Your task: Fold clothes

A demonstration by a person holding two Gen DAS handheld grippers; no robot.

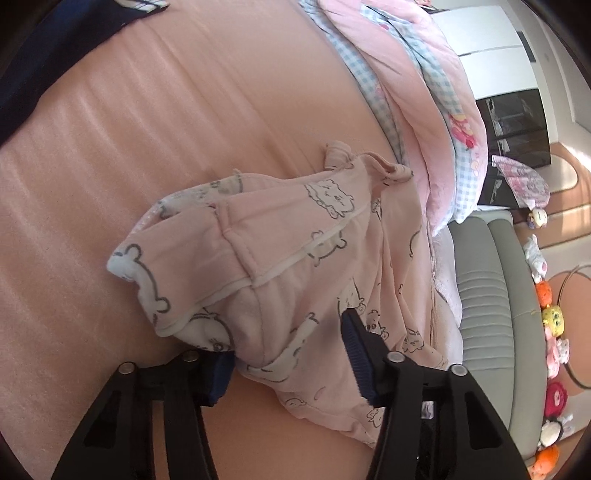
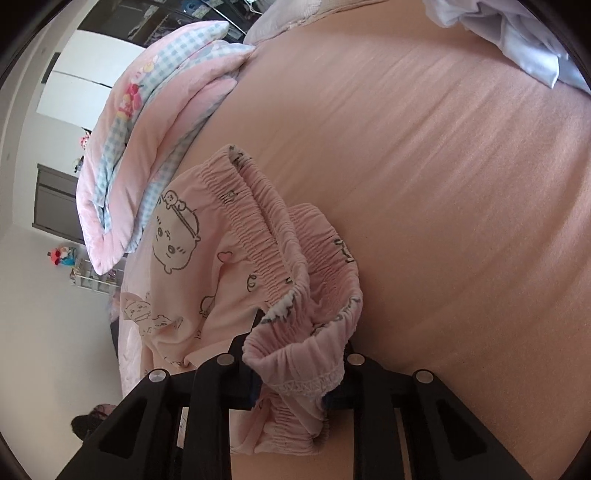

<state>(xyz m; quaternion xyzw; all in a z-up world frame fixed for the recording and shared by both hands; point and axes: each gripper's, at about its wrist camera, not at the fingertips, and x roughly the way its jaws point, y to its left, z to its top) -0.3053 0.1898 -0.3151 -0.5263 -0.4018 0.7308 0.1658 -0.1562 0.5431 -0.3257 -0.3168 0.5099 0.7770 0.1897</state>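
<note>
Both your grippers, left [image 1: 291, 354] and right [image 2: 295, 373], pinch the pink pants [image 1: 280, 258] near the bed's [image 1: 147, 147] edge by the quilt [image 1: 424, 122]. Next, lift and spread them flat.

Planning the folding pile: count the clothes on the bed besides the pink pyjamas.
2: a navy garment at the left wrist view's top left; a pale blue-white garment at the right wrist view's top right. Others may be hidden.
</note>
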